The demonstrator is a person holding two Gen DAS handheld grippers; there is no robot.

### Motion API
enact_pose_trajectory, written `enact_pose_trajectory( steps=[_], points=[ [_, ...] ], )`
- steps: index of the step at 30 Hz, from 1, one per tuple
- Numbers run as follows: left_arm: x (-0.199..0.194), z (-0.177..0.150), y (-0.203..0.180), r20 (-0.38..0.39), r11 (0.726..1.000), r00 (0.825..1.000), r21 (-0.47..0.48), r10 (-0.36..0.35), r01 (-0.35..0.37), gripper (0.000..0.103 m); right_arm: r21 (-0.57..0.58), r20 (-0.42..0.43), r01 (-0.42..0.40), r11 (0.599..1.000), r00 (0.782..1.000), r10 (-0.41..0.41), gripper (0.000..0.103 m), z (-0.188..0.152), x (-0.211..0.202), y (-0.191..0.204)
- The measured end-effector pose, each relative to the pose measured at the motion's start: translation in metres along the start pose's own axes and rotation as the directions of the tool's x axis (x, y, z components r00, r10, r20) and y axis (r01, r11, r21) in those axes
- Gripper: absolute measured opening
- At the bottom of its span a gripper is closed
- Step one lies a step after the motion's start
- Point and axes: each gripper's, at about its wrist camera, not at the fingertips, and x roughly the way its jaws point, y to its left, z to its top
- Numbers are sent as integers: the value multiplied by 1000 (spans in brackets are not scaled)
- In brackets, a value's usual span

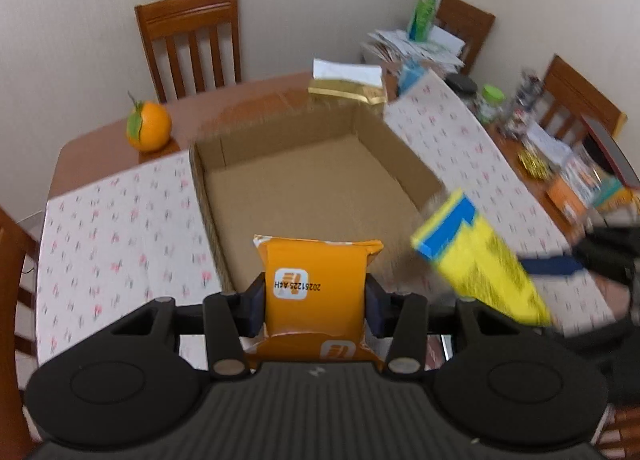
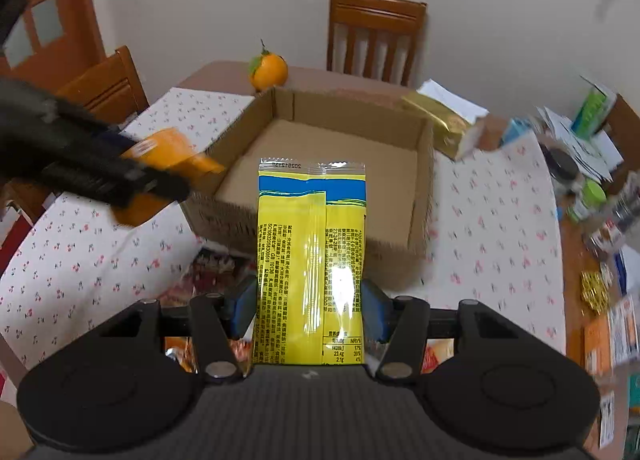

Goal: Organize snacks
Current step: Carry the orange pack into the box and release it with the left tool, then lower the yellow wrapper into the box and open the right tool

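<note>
My left gripper (image 1: 315,300) is shut on an orange snack packet (image 1: 316,280), held up over the near rim of an open, empty cardboard box (image 1: 304,188). My right gripper (image 2: 308,308) is shut on a yellow and blue snack packet (image 2: 312,252), raised in front of the same box (image 2: 340,164). In the left wrist view the yellow packet (image 1: 480,260) hangs blurred at the right beside the box's near corner. In the right wrist view the orange packet (image 2: 172,156) shows at the left by the box's left wall. More snack wrappers (image 2: 212,272) lie below the right gripper.
The box sits on a flowered tablecloth (image 1: 120,228) over a wooden table. An orange with leaves (image 1: 148,128) stands behind the box at the left, a gold packet (image 1: 348,90) behind it at the right. Jars, papers and cartons (image 1: 532,128) crowd the right side. Wooden chairs (image 1: 192,40) surround the table.
</note>
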Motion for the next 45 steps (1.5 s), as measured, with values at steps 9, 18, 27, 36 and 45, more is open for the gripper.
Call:
enact_pose_trajectory(
  steps=[9,18,27,36,45],
  points=[
    [66,50,24,50,988,997,-141,67,-59,80,-11,9,-25,1000,1000,26,60,16,16,-18],
    [50,36,27,105,977,983,-172,148,-128,96,2,22,-24,1000,999,24,60,25,22,-36],
    [1,-25,-3,144,953,950,-169,276,-251,102,-6,38,-44,999,998,44,60,59,44,-50],
    [-13,-84,6,37,912,964,-336,264,-237,102,-49,52,-46,998,997,49,60,112,84,-52],
    [-30,-98,13,47,885,948,-377,313,-274,102,-40,90,-1,999,996,5,96,133,118,-54]
  ],
)
